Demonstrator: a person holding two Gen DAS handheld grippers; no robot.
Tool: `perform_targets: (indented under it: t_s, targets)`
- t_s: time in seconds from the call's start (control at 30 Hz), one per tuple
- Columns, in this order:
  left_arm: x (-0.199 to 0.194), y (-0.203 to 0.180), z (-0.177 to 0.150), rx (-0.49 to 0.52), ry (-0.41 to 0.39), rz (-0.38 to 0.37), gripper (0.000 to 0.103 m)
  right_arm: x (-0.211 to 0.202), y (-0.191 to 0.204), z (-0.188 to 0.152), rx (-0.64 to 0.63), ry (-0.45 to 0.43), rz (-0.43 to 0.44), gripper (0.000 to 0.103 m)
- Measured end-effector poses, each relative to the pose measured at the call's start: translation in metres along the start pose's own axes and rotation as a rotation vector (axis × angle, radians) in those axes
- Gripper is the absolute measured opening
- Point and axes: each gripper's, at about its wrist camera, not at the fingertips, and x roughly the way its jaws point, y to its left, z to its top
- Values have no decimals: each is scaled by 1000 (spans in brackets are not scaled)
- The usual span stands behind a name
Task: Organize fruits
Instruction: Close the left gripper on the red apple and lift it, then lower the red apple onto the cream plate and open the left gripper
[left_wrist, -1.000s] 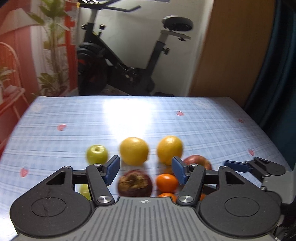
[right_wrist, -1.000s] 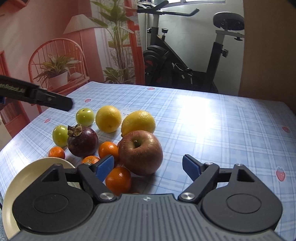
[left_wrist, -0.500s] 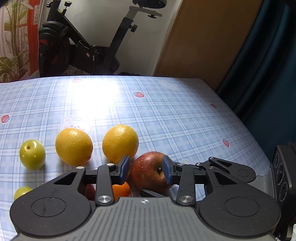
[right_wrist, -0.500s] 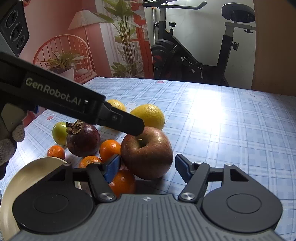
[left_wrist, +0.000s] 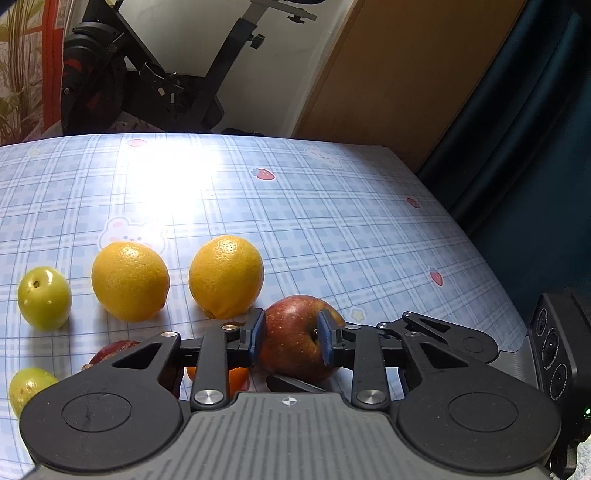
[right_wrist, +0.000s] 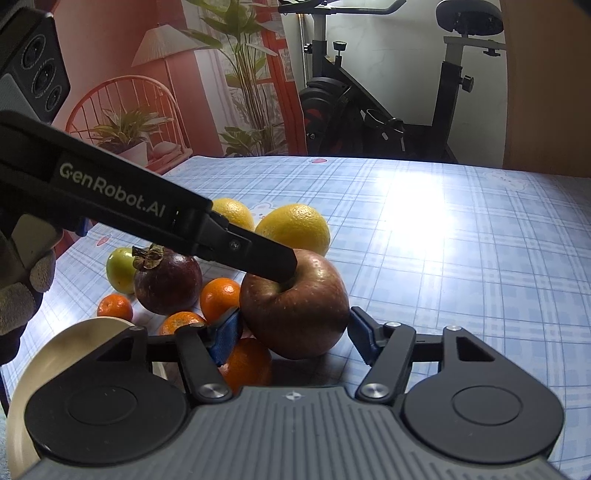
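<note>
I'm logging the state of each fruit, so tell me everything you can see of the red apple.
The red apple is round, glossy and dark red with yellowish speckles, its stem dimple facing up. It sits on the blue checked tablecloth at the near edge of the fruit pile, against a small orange. The right claw closes on its sides, pads at the skin. The left claw, whose jaws have just been closing, reaches over its top, one finger by the dimple.
</note>
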Motion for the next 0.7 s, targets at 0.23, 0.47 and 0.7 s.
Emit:
perform_targets:
  t_s: [0.23, 0.47, 0.7]
  targets:
    - [-42, -4, -1, 13, -45, -9, 32, -23, 22, 14, -20, -27, 26, 65]
    - [-93, 5, -21, 18, -57, 29, 32, -36, 73, 15, -65, -20, 96, 65]
    - [-119, 40, -59, -64, -8, 77, 32, -14, 118, -2, -133, 69, 178, 65]
